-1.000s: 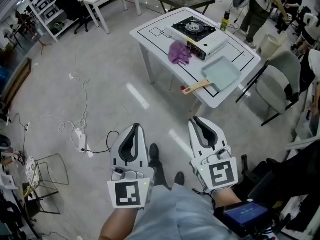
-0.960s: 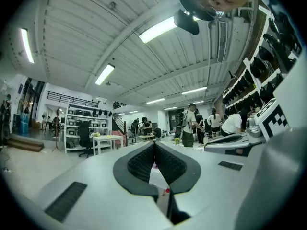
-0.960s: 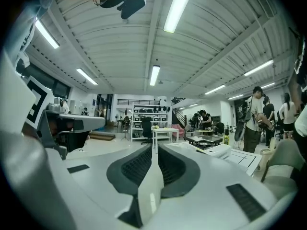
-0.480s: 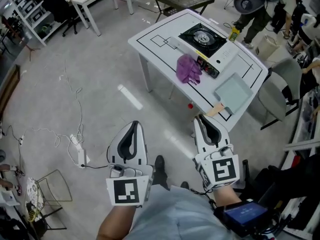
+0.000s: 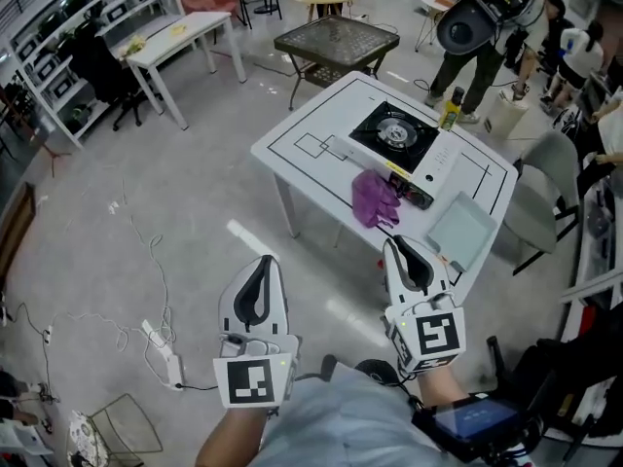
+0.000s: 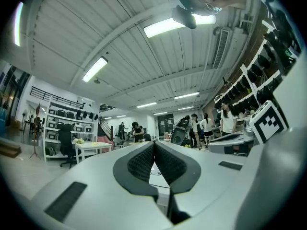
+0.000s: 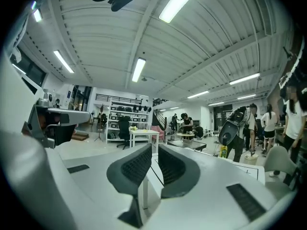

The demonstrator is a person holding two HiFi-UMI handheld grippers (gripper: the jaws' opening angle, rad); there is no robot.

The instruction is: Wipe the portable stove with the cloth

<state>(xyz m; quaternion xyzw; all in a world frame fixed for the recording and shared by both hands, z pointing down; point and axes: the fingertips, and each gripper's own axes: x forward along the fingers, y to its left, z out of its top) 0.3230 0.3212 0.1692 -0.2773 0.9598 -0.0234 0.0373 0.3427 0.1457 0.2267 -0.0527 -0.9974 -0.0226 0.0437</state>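
Note:
The portable stove, white with a black burner top, sits on a white table marked with black lines. A purple cloth lies crumpled on the table just in front of the stove. My left gripper hangs over bare floor, left of the table and well short of it, jaws shut and holding nothing. My right gripper is at the table's near edge, just short of the cloth, also shut and holding nothing. In the left gripper view the pads meet at the tip. The right gripper view shows the tabletop ahead.
A pale teal tray lies on the table's near right part and a yellow bottle stands behind the stove. A grey chair is to the right, a person with a backpack beyond. Cables and a power strip lie on the floor.
Both grippers have come forward toward the table, which now fills more of the head view. The right gripper's tip has reached the table's near edge. Both stay shut.

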